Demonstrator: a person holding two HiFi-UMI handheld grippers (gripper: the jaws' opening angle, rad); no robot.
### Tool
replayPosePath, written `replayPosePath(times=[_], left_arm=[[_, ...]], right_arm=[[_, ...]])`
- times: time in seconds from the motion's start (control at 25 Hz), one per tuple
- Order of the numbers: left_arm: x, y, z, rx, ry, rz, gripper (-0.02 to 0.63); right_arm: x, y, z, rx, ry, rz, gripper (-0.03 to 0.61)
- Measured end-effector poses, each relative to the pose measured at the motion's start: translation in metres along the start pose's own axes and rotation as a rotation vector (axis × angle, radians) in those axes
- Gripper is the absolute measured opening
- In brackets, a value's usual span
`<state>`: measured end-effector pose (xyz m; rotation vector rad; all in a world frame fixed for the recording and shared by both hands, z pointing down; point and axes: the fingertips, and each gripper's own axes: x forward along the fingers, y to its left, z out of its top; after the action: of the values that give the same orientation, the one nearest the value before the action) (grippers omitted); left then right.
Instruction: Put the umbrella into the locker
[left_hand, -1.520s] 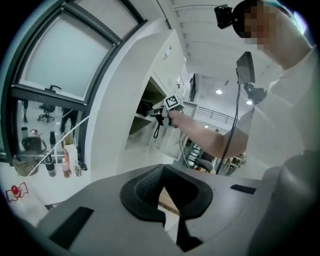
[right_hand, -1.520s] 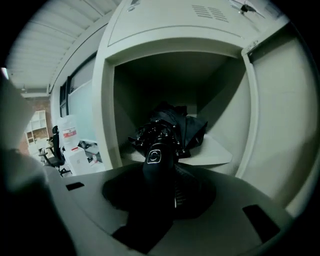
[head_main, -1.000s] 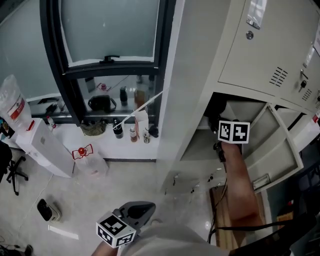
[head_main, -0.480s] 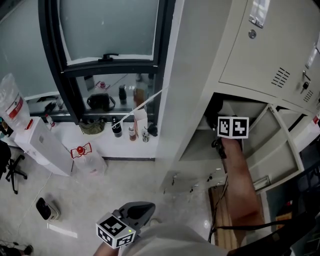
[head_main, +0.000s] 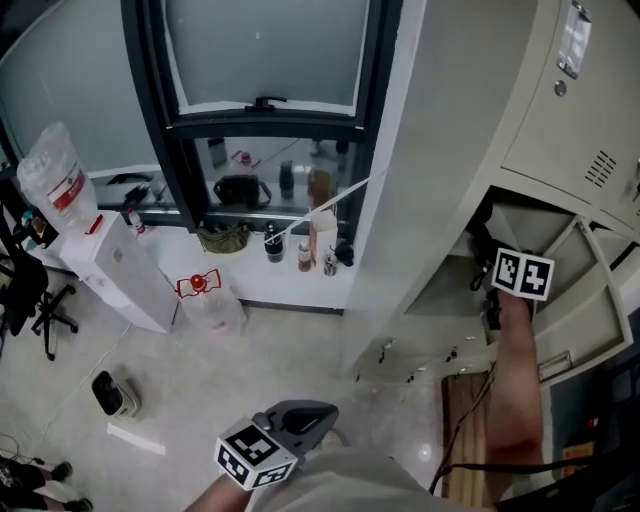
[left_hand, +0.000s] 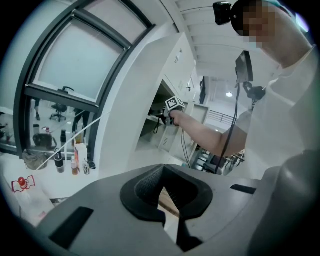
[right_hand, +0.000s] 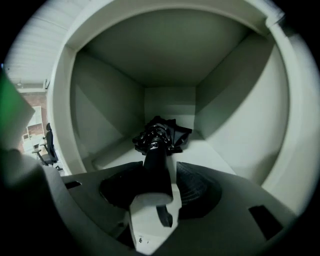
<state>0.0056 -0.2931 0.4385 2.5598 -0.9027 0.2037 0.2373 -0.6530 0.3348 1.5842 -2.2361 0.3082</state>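
- Window sill (head_main: 250, 275), left of the locker: small bottles and a dark bag stand on it. Not part of the task.
- Left gripper (left_hand: 162, 194): held low, out in front of the locker and well apart from it. Jaws are drawn together with nothing between them. Idle.
- Locker (head_main: 440, 150): pale metal. One compartment (right_hand: 220, 150) is open, its door (head_main: 590, 310) swung out to the right, and the person's right forearm reaches into it.
- Right gripper (right_hand: 159, 187): inside the mouth of the open compartment, aimed at the back wall. Its jaws are opening. The umbrella's handle lies between them, with a clear gap to the right-hand pad. Whether it touches the left-hand pad cannot be told, but there is no squeeze on the handle.
- Umbrella (right_hand: 157, 137): black and folded, lying on the compartment floor. The bundled canopy is near the back wall, mid-width, and the handle (right_hand: 156, 170) points towards the front edge.
- Change noted: the grip is being let go with the umbrella already resting in the compartment.
- Reading for the task: placement looks done. What likely remains is drawing the right gripper straight out without dragging the handle, and perhaps shutting the door.
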Motion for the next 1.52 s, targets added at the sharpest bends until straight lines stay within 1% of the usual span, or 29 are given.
replayPosePath(times=[0.08,0.2,0.4,0.56,0.68,0.8,1.04,1.24,1.52], left_arm=[[-0.008,-0.001,-0.002,0.004,0.007,-0.013,0.011],[-0.028,-0.003,-0.01,0.004,0.018,-0.02,0.011],[-0.061,-0.007,-0.021,0.022,0.038,-0.044,0.011],[-0.077,-0.015,-0.03,0.03,0.05,-0.09,0.011],[-0.085,-0.026,-0.036,0.046,0.065,-0.13,0.011],[-0.09,-0.037,-0.044,0.061,0.083,-0.177,0.011],[-0.102,-0.055,-0.058,0.082,0.099,-0.244,0.011],[-0.113,-0.062,-0.07,0.097,0.114,-0.271,0.011],[-0.125,-0.068,-0.081,0.095,0.124,-0.291,0.011]], right_arm=[[-0.014,0.0,-0.004,0.006,-0.013,-0.019,0.189],[-0.033,0.011,-0.014,0.017,-0.029,-0.033,0.189],[-0.068,0.023,-0.026,0.007,-0.056,-0.121,0.19],[-0.102,0.043,-0.044,0.006,-0.053,-0.134,0.19],[-0.129,0.067,-0.058,0.0,-0.062,-0.122,0.19],[-0.152,0.092,-0.08,0.007,-0.051,-0.1,0.186],[-0.19,0.138,-0.129,0.013,-0.019,-0.067,0.091],[-0.212,0.176,-0.173,0.035,0.021,-0.036,0.037],[-0.233,0.237,-0.225,0.06,0.062,0.053,0.025]])
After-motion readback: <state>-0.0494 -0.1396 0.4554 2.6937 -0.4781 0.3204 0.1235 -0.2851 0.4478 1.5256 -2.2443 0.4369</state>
